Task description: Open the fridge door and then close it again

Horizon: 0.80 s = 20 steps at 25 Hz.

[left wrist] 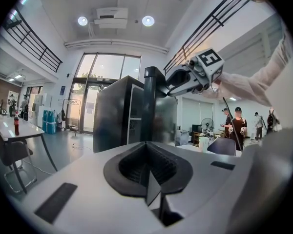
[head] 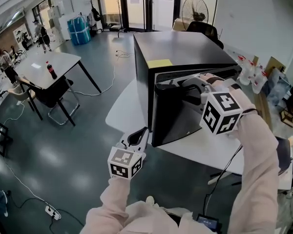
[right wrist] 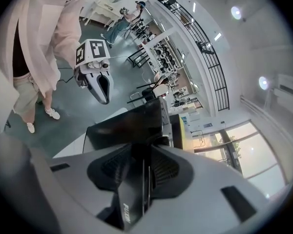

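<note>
Fridge (head: pixel 185 50) door (head: pixel 178 121) stands ajar, my right tongs (head: pixel 186 84) clamped on its top edge, left tongs (head: pixel 138 136) closed empty at seven o'clock; shutting remains.

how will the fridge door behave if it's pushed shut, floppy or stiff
The fridge door looks like a rigid slab, so it should swing as one piece, not flex. The right gripper clamps its top edge, probably enough to steer it. The fridge seems bulky, unlikely to slide on the table.
</note>
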Available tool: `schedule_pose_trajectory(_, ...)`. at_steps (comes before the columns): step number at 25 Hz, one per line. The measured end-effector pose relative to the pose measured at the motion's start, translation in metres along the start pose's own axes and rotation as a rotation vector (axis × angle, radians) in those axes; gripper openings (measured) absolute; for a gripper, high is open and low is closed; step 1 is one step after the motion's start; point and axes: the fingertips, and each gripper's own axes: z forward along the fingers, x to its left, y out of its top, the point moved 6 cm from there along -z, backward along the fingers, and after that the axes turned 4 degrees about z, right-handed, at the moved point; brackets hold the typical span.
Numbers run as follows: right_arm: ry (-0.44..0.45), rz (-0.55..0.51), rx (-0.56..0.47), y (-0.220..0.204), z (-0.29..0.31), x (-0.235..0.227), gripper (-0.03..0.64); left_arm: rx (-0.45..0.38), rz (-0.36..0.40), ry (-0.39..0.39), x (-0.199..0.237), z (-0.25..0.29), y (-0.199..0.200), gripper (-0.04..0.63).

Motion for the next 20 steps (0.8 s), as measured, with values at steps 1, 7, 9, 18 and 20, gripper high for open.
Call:
schedule_pose_trajectory(1,-0.001,0.003,0.001,0.0,0.002,-0.002,0.12,0.0,0.0,0.003,0.002,-0.001,0.001,0.011)
schedule_pose_trajectory(7,-0.014,0.022,0.01,0.0,0.018,-0.017,0.123,0.002,-0.003,0.029,0.015,-0.008,0.0,0.011)
schedule_pose_trajectory(9,-0.02,0.029,0.014,-0.001,0.025,-0.021,0.123,0.005,-0.003,0.035,0.02,-0.009,-0.001,0.011)
schedule_pose_trajectory(18,-0.038,0.055,0.029,-0.004,0.039,-0.031,0.13,-0.003,-0.009,0.058,0.03,-0.018,-0.004,0.011)
schedule_pose_trajectory(20,-0.046,0.057,0.032,-0.004,0.039,-0.031,0.131,-0.005,-0.008,0.059,0.03,-0.021,-0.004,0.011)
